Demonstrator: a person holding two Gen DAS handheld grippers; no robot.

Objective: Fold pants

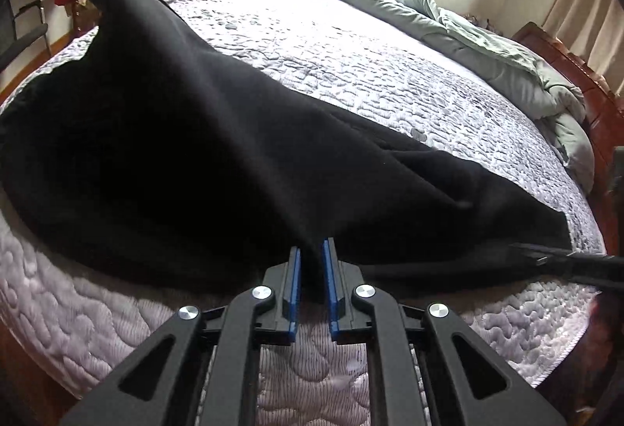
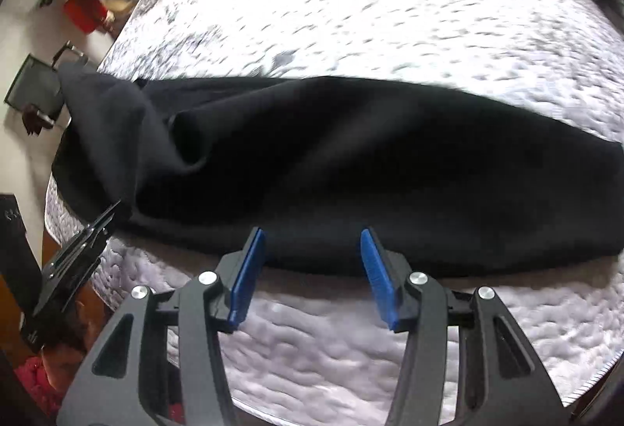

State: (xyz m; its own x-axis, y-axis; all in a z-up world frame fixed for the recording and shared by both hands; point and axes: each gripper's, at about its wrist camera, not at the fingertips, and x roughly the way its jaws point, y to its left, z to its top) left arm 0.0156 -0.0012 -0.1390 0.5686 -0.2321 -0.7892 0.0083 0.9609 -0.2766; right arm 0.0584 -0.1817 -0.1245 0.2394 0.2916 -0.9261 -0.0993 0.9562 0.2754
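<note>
The left tool (image 1: 311, 250) is clamped on the near edge of the black pants (image 1: 195, 153); its blue pads (image 1: 295, 281) stand close together, and the cloth rises into a small tent between them. The right tool (image 2: 312, 242) has its pads (image 2: 249, 270) well apart, over the near hem of the pants (image 2: 351, 172), and nothing is pressed between them. The pants lie across the near part of the bed (image 1: 351, 67), stretched long from left to right, with some loose waves in the cloth at the left end. To do this step well, I think the right tool should close on the same near edge, taking all the layers together, and then both tools should lift evenly and keep the edge tight, so the fold comes straight and without wrinkles. Pulling with the left side alone will probably twist the cloth. By count: two tools, one pair of pants, one bed, and one grey-green duvet (image 1: 487, 36) pushed to the far side.
</note>
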